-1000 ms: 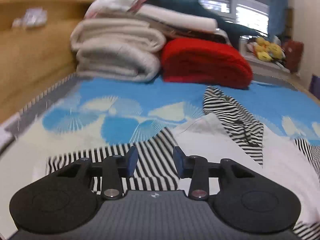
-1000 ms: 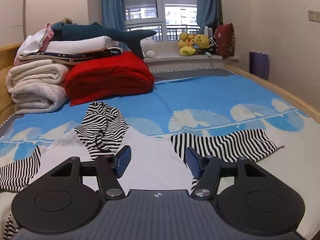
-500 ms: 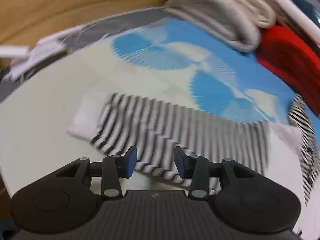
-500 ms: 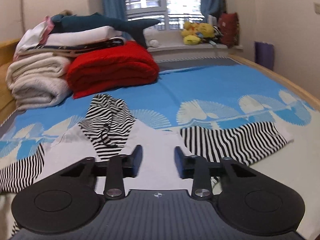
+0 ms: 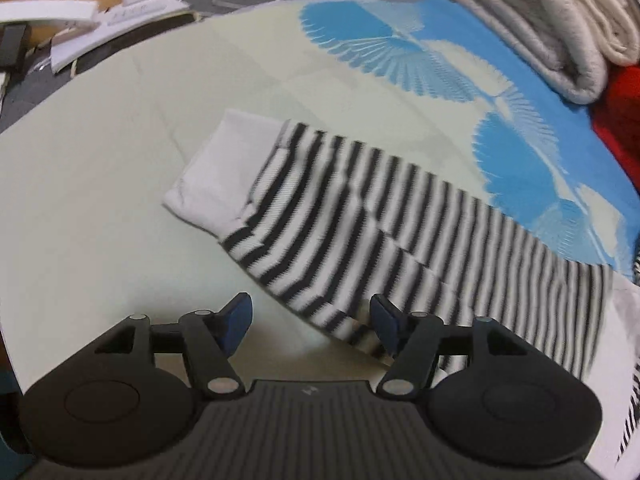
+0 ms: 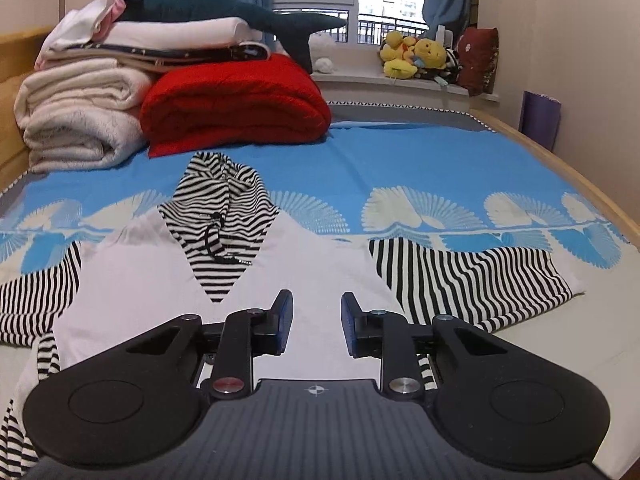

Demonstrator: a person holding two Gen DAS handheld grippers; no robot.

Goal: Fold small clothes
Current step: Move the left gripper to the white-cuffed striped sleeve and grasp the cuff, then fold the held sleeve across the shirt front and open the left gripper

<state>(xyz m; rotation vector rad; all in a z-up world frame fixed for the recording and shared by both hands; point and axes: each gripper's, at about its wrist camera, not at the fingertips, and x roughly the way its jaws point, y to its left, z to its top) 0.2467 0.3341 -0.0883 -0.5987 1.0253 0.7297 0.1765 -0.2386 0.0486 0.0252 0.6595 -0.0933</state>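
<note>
A small hooded top lies spread on the bed, with a white body (image 6: 140, 280), a striped hood (image 6: 224, 216) and black-and-white striped sleeves. My left gripper (image 5: 312, 320) points steeply down over the left sleeve (image 5: 380, 232), which ends in a white cuff (image 5: 216, 184). Its jaws are opening; the sleeve's near edge lies between them by the right finger, and no pad presses on it. My right gripper (image 6: 316, 316) hovers over the white body, jaws partly apart with nothing held. The right sleeve (image 6: 460, 276) lies flat to its right.
Folded cream blankets (image 6: 80, 112) and a red blanket (image 6: 236, 104) are stacked at the bed's head, with a plush shark (image 6: 224, 8) on top. Plush toys (image 6: 416, 56) sit on the windowsill. A wooden bed rail (image 6: 560, 168) runs along the right. White cables and a power strip (image 5: 132, 8) lie past the left edge.
My left gripper swung left and tipped down onto the striped sleeve, and its jaws widened. My right gripper's jaws narrowed and it crept forward over the top.
</note>
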